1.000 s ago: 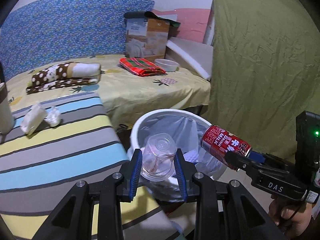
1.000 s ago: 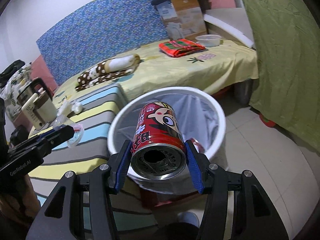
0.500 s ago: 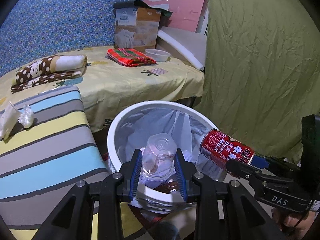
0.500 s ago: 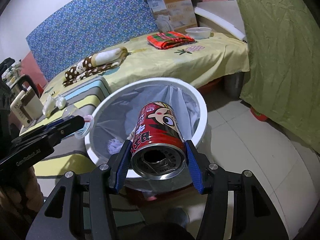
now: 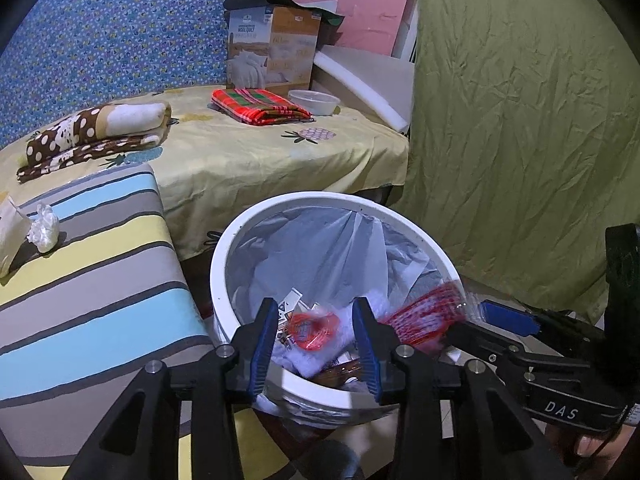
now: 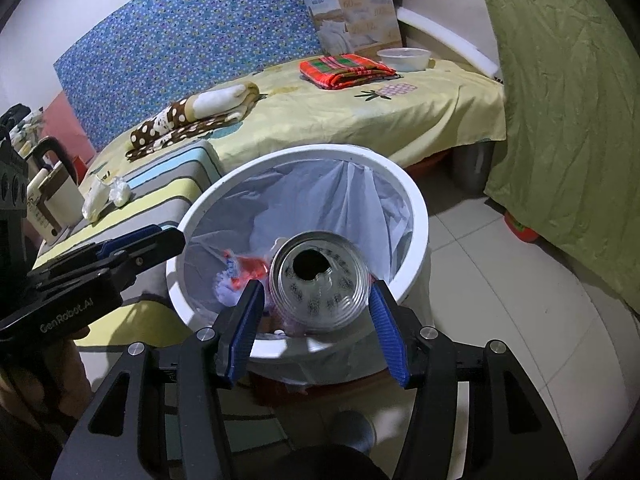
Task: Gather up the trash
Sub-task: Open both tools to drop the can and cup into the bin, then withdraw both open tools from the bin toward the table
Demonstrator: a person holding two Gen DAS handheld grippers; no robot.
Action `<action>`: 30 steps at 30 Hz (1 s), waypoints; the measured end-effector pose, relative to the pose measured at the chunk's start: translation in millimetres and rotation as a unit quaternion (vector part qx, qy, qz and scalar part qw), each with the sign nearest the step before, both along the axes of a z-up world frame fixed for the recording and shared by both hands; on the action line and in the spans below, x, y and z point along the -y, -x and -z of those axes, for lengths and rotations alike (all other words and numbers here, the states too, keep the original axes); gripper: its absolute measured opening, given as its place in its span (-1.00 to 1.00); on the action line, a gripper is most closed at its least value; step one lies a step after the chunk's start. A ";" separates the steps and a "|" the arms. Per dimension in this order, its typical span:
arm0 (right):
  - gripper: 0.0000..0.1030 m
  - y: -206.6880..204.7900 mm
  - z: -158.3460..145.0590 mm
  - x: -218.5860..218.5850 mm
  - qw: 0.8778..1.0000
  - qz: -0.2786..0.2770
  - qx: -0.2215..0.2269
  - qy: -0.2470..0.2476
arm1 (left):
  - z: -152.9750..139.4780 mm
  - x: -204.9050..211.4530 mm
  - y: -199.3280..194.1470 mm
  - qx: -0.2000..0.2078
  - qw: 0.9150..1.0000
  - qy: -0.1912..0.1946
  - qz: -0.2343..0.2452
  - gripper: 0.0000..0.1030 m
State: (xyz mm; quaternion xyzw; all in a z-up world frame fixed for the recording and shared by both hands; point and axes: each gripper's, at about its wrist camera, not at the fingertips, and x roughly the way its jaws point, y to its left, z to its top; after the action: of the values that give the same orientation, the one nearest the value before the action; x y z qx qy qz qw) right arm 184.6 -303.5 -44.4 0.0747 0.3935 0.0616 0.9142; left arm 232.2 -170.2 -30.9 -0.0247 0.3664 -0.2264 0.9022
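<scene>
light: dim indoor, soft shadows | edges: fisheye warp, dark vignette | blur: red can (image 5: 424, 314)

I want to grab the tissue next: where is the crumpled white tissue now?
The crumpled white tissue lies at the left in the left wrist view, on the striped cushion, beside a white packet, left of the white bin.

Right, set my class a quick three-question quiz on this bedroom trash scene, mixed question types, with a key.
1. True or false: the white bin is lined with a bag.
2. What lies on the striped cushion? A: crumpled tissue. B: red plaid cloth. C: plastic bowl.
3. Fill in: the can shows its opened end to the ___ wrist camera.
Key: 1 true; 2 A; 3 right.
</scene>
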 end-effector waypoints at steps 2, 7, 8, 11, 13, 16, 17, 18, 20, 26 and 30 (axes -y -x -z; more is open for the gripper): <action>0.10 1.2 -3.4 0.8 1.000 0.001 0.007 -0.002 | -1.2 -2.5 0.8 0.001 1.000 0.002 -0.004 -0.24; 0.12 5.6 -11.1 0.4 1.000 0.006 0.021 -0.002 | -8.5 -14.0 9.2 0.005 1.000 0.007 -0.013 -0.24; 0.12 6.9 -12.9 0.3 1.000 0.006 0.024 -0.002 | -10.4 -16.1 11.4 0.006 1.000 0.007 -0.015 -0.24; 0.12 8.3 -16.6 -4.5 1.000 0.000 0.029 -0.006 | -15.4 -24.7 20.6 0.011 1.000 0.006 -0.026 -0.24; 0.12 10.5 -18.9 -9.6 0.999 -0.006 0.032 -0.007 | -18.4 -32.2 27.6 0.012 0.999 0.009 -0.032 -0.24; 0.12 12.7 -22.0 -18.0 0.999 -0.018 0.036 -0.010 | -23.1 -42.2 38.1 0.016 0.999 0.007 -0.044 -0.24; 0.12 13.9 -23.3 -21.6 0.999 -0.024 0.037 -0.011 | -24.7 -46.1 42.2 0.018 0.999 0.007 -0.048 -0.24; 0.12 15.1 -24.5 -25.1 0.999 -0.028 0.039 -0.012 | -26.4 -49.9 46.1 0.019 0.998 0.008 -0.051 -0.24; 0.12 18.7 -27.7 -33.1 0.998 -0.040 0.043 -0.014 | -28.6 -56.6 52.9 0.021 0.998 0.008 -0.058 -0.24; 0.12 29.6 -37.5 -54.3 0.996 -0.070 0.058 -0.017 | -34.7 -79.6 75.0 0.031 0.996 0.005 -0.083 -0.24; 0.12 33.6 -41.0 -66.6 0.994 -0.089 0.063 -0.018 | -38.0 -93.8 88.8 0.037 0.995 0.004 -0.097 -0.24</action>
State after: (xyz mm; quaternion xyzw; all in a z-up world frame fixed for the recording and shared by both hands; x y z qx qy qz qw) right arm 151.0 -236.9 -3.3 0.0520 0.3388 0.1542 0.9267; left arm 143.3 -76.5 7.1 -0.0556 0.3277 -0.1398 0.9327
